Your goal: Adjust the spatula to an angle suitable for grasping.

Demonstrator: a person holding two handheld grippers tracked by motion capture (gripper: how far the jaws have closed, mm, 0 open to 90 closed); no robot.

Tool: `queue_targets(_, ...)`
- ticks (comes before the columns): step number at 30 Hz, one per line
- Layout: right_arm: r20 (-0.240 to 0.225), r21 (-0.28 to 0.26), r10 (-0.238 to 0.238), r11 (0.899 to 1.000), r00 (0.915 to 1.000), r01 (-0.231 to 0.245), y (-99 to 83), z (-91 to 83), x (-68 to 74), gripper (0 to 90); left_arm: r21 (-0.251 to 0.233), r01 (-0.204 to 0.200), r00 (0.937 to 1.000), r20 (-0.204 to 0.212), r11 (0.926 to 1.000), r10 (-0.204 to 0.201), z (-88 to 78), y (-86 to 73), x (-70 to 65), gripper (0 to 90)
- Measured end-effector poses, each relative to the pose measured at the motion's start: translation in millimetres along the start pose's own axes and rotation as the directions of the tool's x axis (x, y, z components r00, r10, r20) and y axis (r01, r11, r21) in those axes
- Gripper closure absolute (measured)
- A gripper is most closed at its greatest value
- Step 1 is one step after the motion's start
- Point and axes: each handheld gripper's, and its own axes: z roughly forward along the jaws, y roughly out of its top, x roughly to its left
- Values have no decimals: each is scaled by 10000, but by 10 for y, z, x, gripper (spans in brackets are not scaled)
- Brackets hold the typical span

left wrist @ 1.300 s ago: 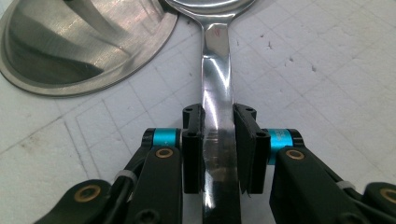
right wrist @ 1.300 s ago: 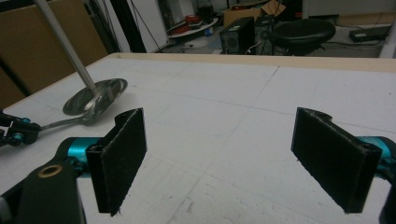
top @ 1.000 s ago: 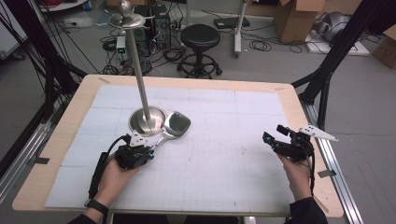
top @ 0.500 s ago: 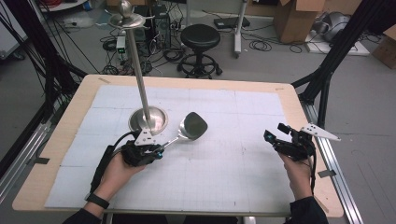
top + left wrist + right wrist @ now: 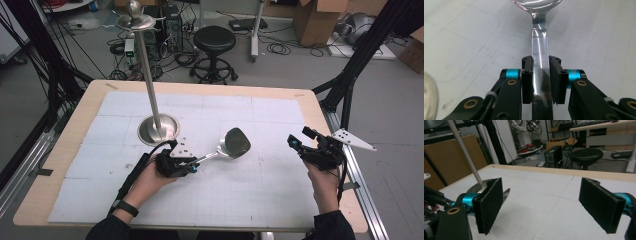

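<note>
Your polished mirror-finish steel ladle (image 5: 540,57) is glossy and smooth. Left hand-held gripper (image 5: 540,75): matt black plastic, anodised teal metal pins, brass rivets. Round-based steel stand (image 5: 158,128) looks brushed. Surface (image 5: 260,195): matt white gridded mat, scuffed, on pale wood.

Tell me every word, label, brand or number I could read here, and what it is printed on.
None can be read.
The spoon handle, clamped in the left gripper, shows bare shiny metal with no stamp.
The white table mat carries a plain grid, no writing.
The cardboard boxes on the floor behind show no legible print at this size.
</note>
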Motion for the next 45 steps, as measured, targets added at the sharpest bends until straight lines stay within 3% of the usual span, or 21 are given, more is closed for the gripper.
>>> queue_targets(9, -64, -97, 18, 10000, 10000, -19, 42, -43, -7, 196, -147, -524, 9963, 675, 9985, 533, 253, 215, -85, 742)
queue_targets(19, -92, -167, -32, 9999, 10000, 30, 59, -64, -22, 198, -237, -941, 9902, 1011, 9953, 960, 528, 311, -217, 742)
queue_targets(23, -103, -138, -12, 9999, 9999, 10, 57, -60, -17, 198, -348, -1228, 9837, 1277, 9918, 1262, 612, 386, -286, 746)
queue_targets(24, -104, -131, -5, 9999, 9999, 3, 57, -60, -15, 198, -437, -1503, 9819, 1101, 9877, 1542, 615, 405, -318, 771)
queue_targets(25, -121, -127, -12, 9999, 9999, 11, 56, -60, -17, 198, -589, -1618, 9841, 641, 9851, 1655, 607, 422, -335, 856)
queue_targets(26, -109, -145, -15, 9999, 9999, 13, 56, -58, -17, 198, -687, -1027, 9889, 1008, 9923, 1093, 611, 451, -277, 873)
queue_targets(27, -136, -132, 21, 9999, 9999, -23, 52, -55, -15, 198, -722, -836, 9876, 1271, 9939, 923, 623, 450, -251, 873)
queue_targets(28, -136, -107, 37, 9999, 9999, -38, 48, -51, -12, 198, -745, -1191, 9838, 1258, 9901, 1278, 659, 432, -266, 872)
queue_targets(29, -144, -76, 2, 10000, 9999, -3, 42, -44, -9, 198, -813, -1296, 9830, 1198, 9882, 1388, 665, 432, -273, 871)
queue_targets(31, -154, -17, -31, 10000, 9999, 31, 33, -33, -6, 198, -789, -1244, 9836, 1211, 9891, 1333, 662, 433, -269, 872)
queue_targets(39, -126, -56, -10, 10000, 9999, 9, 31, -50, -14, 199, -831, -1796, 9762, 1079, 9802, 1880, 664, 436, -349, 857)
queue_targets(42, -101, -45, 71, 10000, 9999, -71, 31, -54, -17, 199, -801, -2273, 9664, 1044, 9705, 2350, 664, 437, -390, 841)
queue_targets(45, -139, 1, 41, 10000, 9999, -41, 28, -46, -12, 199, -764, -2362, 9625, 1186, 9687, 2441, 676, 432, -417, 819)
